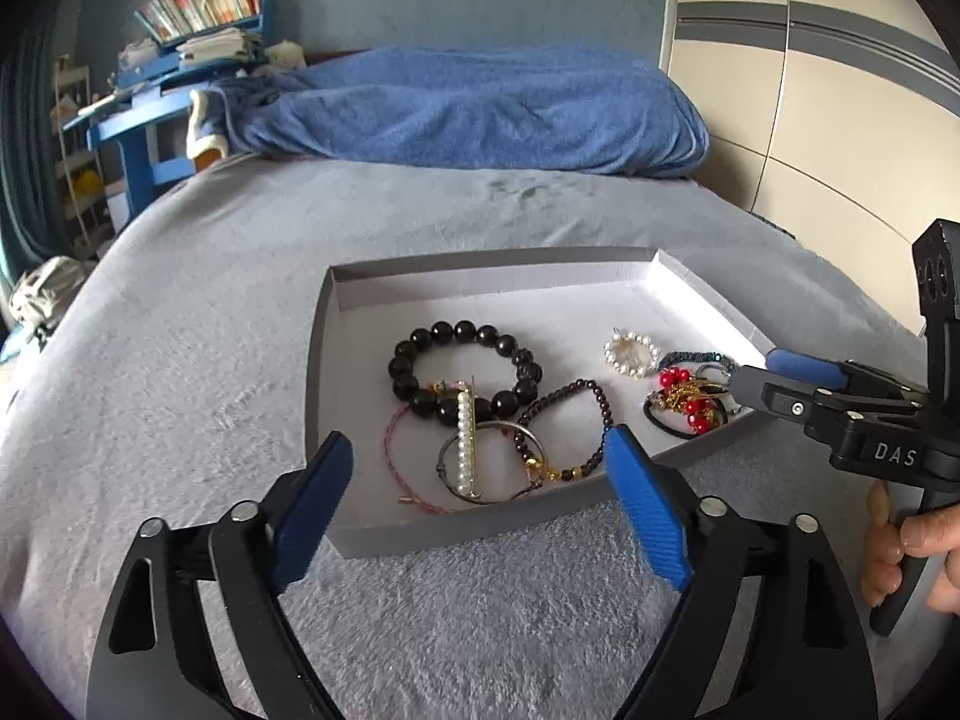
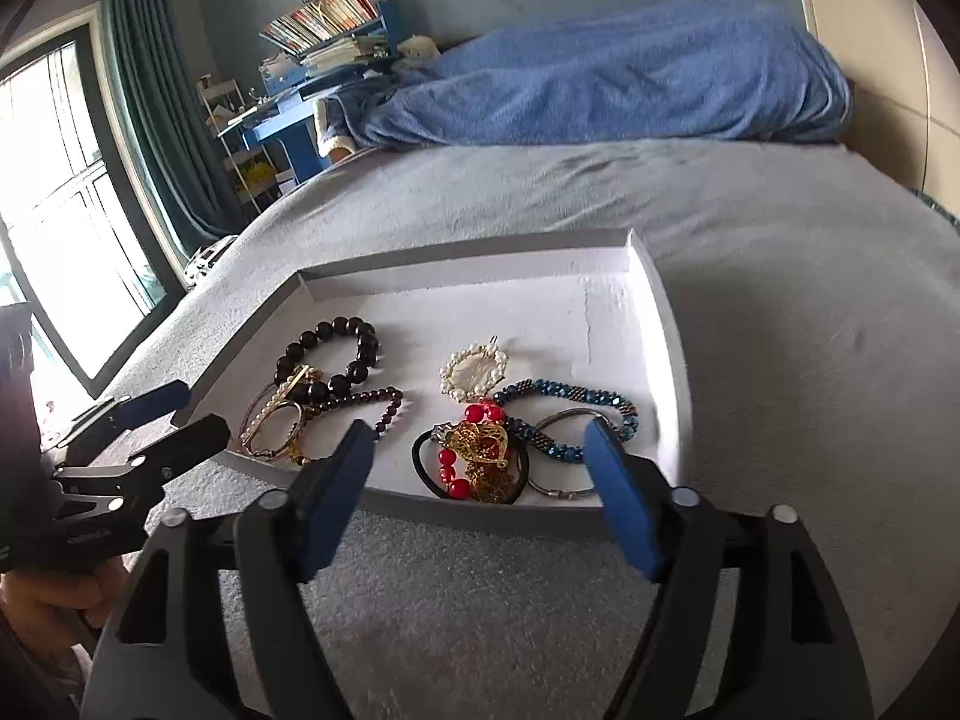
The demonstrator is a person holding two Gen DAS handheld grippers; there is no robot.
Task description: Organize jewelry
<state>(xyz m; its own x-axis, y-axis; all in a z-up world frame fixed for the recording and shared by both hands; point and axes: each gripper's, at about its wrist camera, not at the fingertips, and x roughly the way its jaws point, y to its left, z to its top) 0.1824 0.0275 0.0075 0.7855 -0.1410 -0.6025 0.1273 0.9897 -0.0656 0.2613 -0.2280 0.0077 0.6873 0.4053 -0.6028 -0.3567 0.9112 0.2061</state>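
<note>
both tools (image 1: pixel 480 468) (image 2: pixel 480 456) released, empty, above shallow tray (image 1: pixel 336 324) of tangled bracelets (image 1: pixel 465 372)

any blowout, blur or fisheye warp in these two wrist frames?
Right wrist view: window at left is blown out white; tray edges bow from fisheye; jewelry sharp. Left wrist view: even, soft light, no glare; tray walls curve, dark vignette at the corners; black bead bracelet in focus.

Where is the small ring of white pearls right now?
The small ring of white pearls lies mid-tray in the right wrist view, on the white floor of the shallow grey tray, just behind the red bead cluster.
</note>
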